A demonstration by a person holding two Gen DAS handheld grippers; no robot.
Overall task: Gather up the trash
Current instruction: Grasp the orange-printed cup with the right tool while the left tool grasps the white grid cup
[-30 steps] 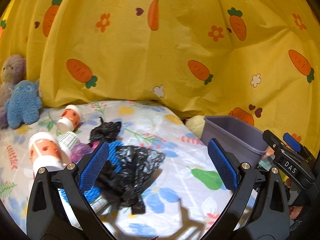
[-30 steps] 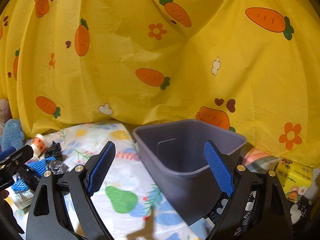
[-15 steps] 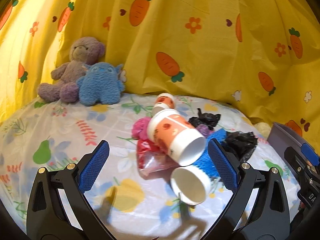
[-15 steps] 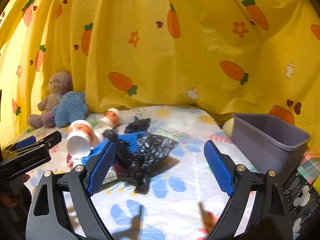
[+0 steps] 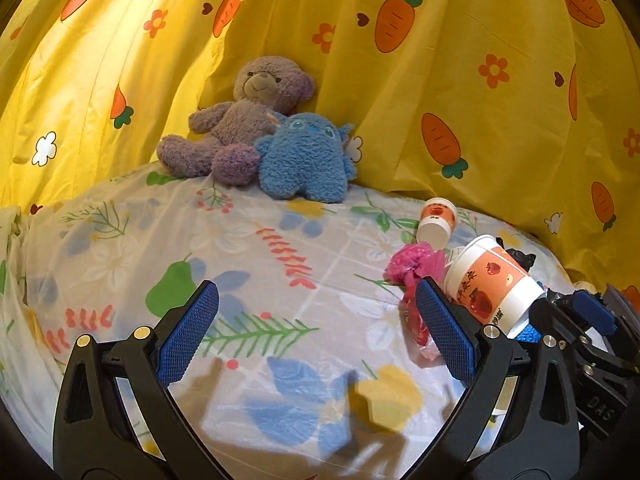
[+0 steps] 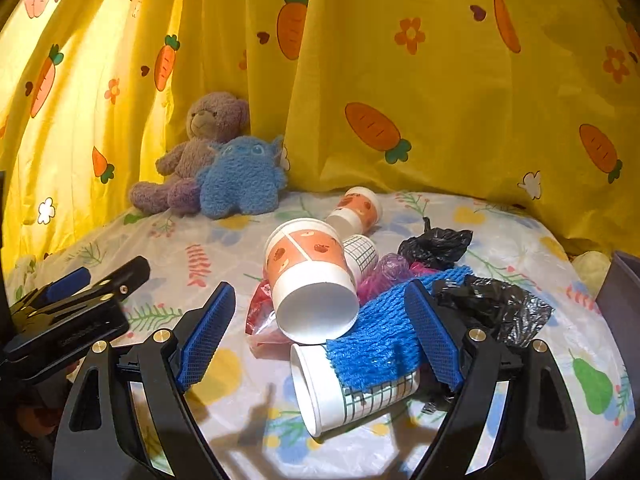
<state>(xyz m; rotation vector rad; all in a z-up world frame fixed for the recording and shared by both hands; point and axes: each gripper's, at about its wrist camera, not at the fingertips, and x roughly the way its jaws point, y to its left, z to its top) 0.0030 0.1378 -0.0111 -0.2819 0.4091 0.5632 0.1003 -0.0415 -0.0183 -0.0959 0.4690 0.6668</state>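
Observation:
A trash pile lies on the flowered sheet: a big orange paper cup point(image 6: 308, 272) on its side, a white grid cup point(image 6: 352, 392), a blue foam net point(image 6: 376, 340), black bags point(image 6: 492, 304), and a smaller orange cup point(image 6: 356, 208) behind. My right gripper point(image 6: 320, 292) hovers just short of the pile, its jaws wide and closing slightly; the cups and net lie between the fingers, untouched by the pads. My left gripper point(image 5: 316, 292) is open over bare sheet, with the big orange cup point(image 5: 492, 288) and a pink bag point(image 5: 416, 264) just right of its right finger.
A purple teddy bear point(image 5: 248, 120) and a blue plush point(image 5: 304, 160) sit at the back against the yellow carrot curtain point(image 5: 440, 60). The purple bin's edge point(image 6: 620, 288) shows at the far right. The sheet point(image 5: 240, 248) stretches left of the pile.
Both grippers swung left, from the purple bin toward the trash pile and plush toys. The pile now sits between the right gripper's fingers and right of the left gripper.

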